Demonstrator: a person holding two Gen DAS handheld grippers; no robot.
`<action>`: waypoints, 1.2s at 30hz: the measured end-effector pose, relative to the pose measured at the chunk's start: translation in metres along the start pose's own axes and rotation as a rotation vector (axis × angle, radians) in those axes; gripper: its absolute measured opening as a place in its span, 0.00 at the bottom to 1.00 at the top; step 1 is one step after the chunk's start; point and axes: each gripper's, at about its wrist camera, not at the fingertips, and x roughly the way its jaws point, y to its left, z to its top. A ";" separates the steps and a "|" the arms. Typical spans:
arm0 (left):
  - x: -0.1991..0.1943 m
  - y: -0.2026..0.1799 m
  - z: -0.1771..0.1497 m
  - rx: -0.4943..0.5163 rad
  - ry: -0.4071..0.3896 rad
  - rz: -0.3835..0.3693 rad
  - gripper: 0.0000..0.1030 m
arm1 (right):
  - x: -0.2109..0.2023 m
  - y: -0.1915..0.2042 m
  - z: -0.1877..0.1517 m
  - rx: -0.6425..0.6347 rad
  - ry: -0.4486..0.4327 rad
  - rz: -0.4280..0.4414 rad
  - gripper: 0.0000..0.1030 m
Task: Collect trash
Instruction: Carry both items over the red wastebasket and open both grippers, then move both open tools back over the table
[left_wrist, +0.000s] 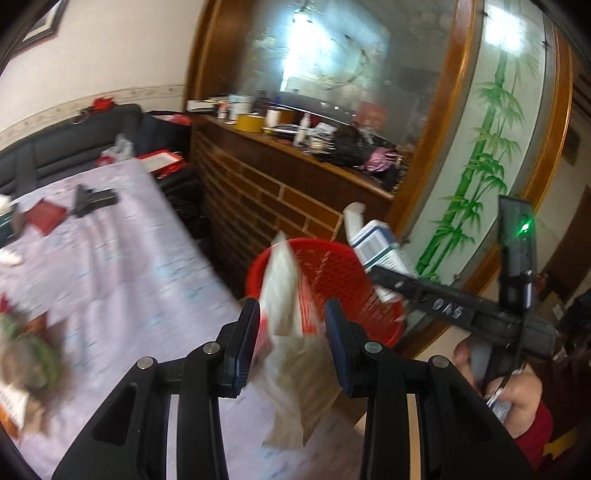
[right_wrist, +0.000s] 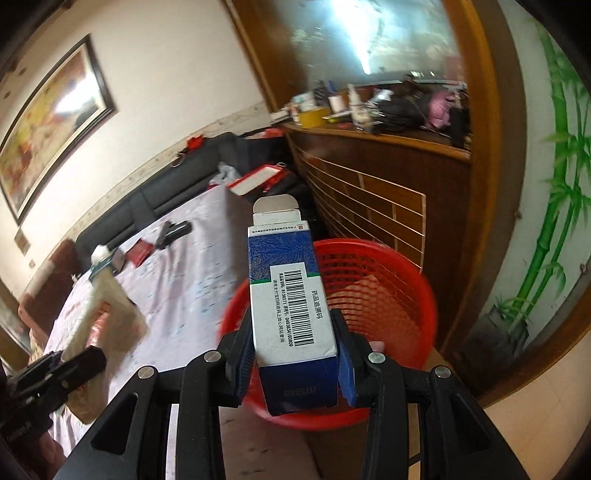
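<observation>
a crumpled wrapper (left_wrist: 291, 295) is clamped in the left hand-held gripper (left_wrist: 291, 325) and a blue carton (right_wrist: 291, 306) in the right hand-held gripper (right_wrist: 295, 354), both near the red basket (right_wrist: 406, 280); neither is dropped yet, and litter is left on the desk (left_wrist: 122, 258).

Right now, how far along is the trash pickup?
Nothing shows inside the red basket yet. In hand: the left gripper is shut on a crumpled wrapper and the right gripper on a blue and white box, both held near the basket. Left: drop both in, then clear the red packet and other bits on the table.
</observation>
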 end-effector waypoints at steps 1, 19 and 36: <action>0.008 -0.005 0.005 -0.004 0.003 -0.011 0.33 | 0.004 -0.005 0.004 0.007 0.006 -0.004 0.41; 0.010 0.046 -0.006 -0.138 0.023 0.004 0.58 | 0.011 -0.012 -0.029 -0.003 0.061 0.114 0.67; -0.045 0.073 -0.068 -0.075 0.026 0.065 0.58 | 0.024 -0.001 -0.100 0.069 0.220 0.309 0.67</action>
